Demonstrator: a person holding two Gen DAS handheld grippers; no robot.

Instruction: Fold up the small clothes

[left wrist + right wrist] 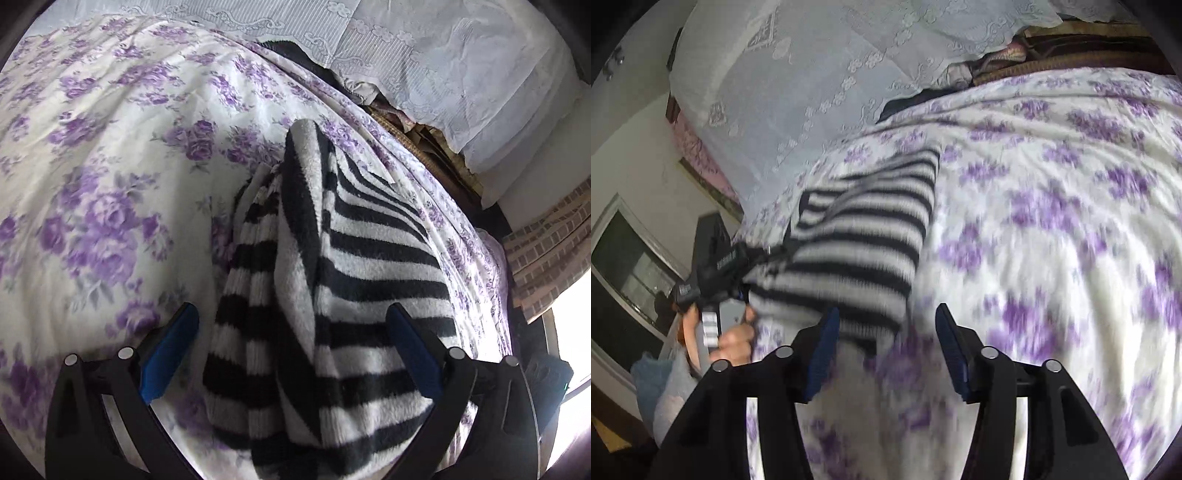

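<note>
Striped top bunched up on the floral bed

In the left wrist view our left gripper (pixel 291 343) has its jaws spread wide, and the black-and-white striped top (pixel 332 295) rises in folds between the blue pads without either pad pressing on it. It lies on the purple-flowered sheet (pixel 110 166), centre to lower right of the frame. In the right wrist view, which is blurred, our right gripper (pixel 886 347) also has its jaws apart, the top's near edge just beside the left pad, sheet showing between them. At lower left a hand (pixel 733 339) grips the other tool's handle beside the top (pixel 857 236).
</note>
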